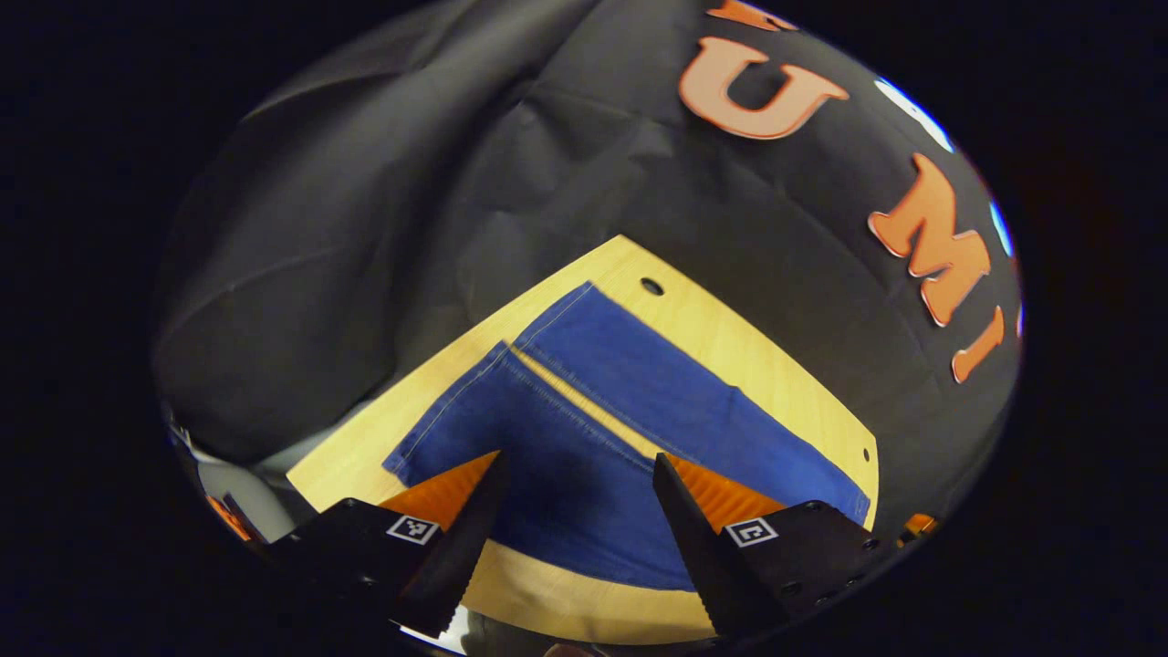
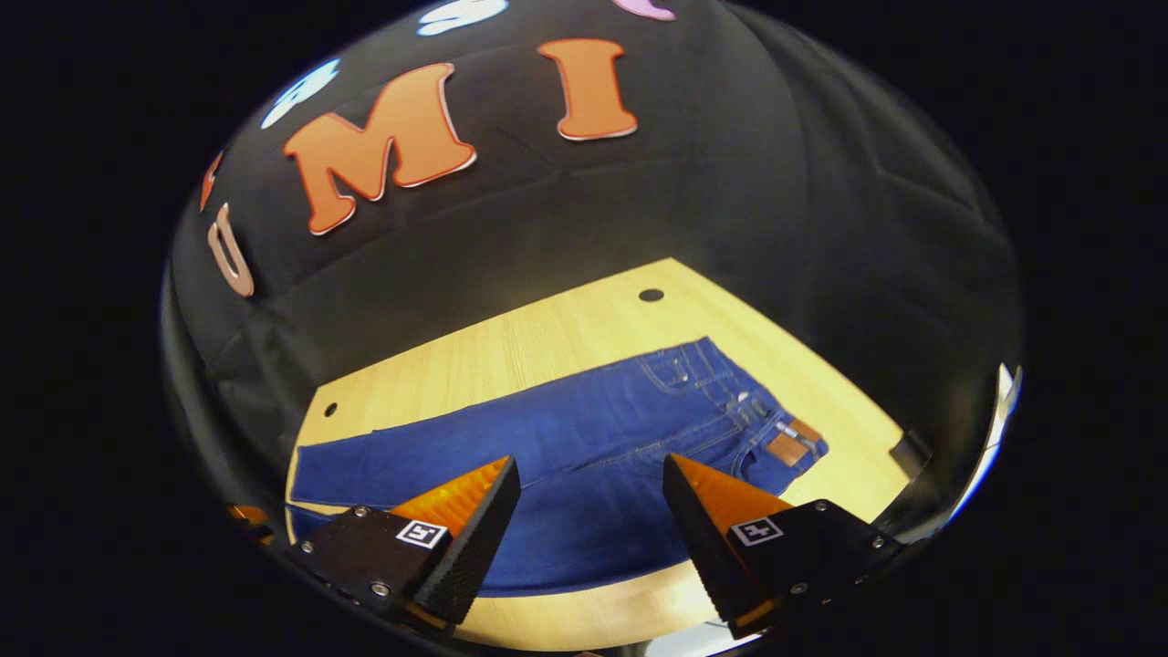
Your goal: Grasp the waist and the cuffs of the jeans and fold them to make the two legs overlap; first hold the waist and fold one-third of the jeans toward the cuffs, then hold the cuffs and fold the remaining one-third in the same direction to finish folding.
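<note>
Left gripper's fingers (image 1: 680, 511) are covering part of the jeans (image 1: 584, 411) at lower centre, and w/ the right gripper view the jeans' (image 2: 584, 447) cuff end is running off lower left.

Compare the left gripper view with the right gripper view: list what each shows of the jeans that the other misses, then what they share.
Left gripper view: the two leg cuffs, spread apart with a strip of table between the legs. Right gripper view: the waistband with its leather patch and pockets. Both: the blue jeans lying flat and unfolded on the wooden table, and each gripper's own fingers parted above the denim, holding nothing.
</note>
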A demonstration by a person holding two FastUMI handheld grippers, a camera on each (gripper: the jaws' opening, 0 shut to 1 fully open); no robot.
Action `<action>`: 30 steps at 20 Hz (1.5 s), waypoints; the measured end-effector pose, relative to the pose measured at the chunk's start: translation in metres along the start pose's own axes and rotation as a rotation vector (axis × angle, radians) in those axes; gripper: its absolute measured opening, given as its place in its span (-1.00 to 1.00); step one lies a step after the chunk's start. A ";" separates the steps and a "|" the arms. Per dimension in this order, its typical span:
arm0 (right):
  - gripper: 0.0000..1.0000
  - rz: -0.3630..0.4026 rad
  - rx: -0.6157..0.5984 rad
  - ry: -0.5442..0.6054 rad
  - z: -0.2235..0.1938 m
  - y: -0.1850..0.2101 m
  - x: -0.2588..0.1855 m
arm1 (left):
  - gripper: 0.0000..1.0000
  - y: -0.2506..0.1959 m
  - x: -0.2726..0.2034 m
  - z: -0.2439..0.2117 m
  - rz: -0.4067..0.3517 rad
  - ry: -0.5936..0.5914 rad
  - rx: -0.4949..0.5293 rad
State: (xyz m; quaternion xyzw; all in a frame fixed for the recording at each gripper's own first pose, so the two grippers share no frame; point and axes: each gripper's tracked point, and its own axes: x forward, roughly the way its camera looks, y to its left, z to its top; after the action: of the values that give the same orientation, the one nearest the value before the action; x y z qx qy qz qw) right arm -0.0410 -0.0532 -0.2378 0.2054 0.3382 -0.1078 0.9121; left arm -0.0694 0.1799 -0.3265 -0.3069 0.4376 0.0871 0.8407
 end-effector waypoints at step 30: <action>0.95 -0.059 0.762 0.290 -0.079 -0.165 0.063 | 0.89 0.100 0.035 -0.041 0.004 0.104 -0.663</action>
State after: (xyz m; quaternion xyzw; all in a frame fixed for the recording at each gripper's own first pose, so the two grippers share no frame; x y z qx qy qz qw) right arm -0.0946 -0.1684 -0.3837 0.5319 0.4050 -0.2214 0.7100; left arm -0.1177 0.2308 -0.4162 -0.5669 0.4283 0.2106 0.6714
